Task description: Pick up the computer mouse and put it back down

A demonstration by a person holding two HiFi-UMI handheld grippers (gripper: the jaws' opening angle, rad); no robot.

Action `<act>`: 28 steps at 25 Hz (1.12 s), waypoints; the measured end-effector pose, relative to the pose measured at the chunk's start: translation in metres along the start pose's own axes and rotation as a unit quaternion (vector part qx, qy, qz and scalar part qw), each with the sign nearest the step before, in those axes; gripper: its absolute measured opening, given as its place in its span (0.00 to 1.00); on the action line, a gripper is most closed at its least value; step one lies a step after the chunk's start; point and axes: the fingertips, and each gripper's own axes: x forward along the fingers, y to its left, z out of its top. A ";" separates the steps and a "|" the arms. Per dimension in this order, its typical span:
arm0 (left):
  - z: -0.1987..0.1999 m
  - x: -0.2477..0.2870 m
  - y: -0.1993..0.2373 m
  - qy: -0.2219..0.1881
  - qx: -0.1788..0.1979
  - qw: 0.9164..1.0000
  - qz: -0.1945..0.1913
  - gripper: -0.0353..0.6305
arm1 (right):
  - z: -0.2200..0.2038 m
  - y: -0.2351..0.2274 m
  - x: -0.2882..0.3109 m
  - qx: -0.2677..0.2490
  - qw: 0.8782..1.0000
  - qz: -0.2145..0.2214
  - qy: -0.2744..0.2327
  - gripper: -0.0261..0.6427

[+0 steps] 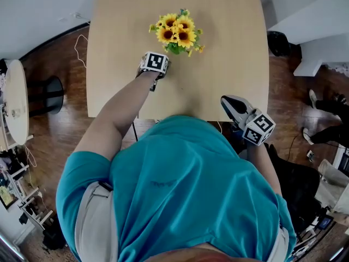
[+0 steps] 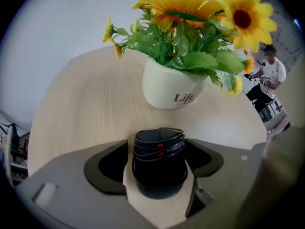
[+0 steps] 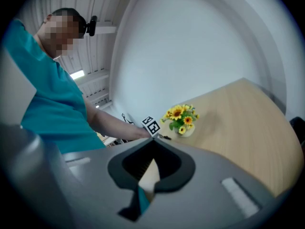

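Between the left gripper's [image 2: 157, 146] open jaws sits a black, cable-wrapped computer mouse [image 2: 158, 168].

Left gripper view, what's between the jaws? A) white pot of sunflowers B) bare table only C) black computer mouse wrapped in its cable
C: the black cable-wrapped computer mouse sits between the left gripper's spread jaws; the white sunflower pot stands beyond it.

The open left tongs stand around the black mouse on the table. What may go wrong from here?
1. A thin cable looks wound around the black computer mouse; the left tongs might pinch loose loops, and the mouse may slip.
2. The white ceramic pot of yellow sunflowers stands close behind the mouse; a forward swing could knock it.
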 end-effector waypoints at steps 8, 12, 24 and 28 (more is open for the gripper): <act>-0.001 -0.002 0.006 0.000 -0.021 1.000 -0.022 0.53 | -0.001 0.002 0.006 -0.001 1.000 0.006 0.006 0.04; 0.001 -0.014 0.001 -0.021 -0.042 0.996 -0.072 0.53 | 0.004 0.004 0.010 -0.009 1.000 0.010 0.008 0.04; 0.016 -0.109 -0.034 -0.171 -0.094 0.948 -0.252 0.52 | 0.020 0.010 0.039 -0.037 0.999 0.035 0.016 0.04; 0.019 -0.153 -0.042 -0.219 -0.106 0.924 -0.296 0.52 | 0.031 0.019 0.048 -0.051 0.998 0.045 0.019 0.04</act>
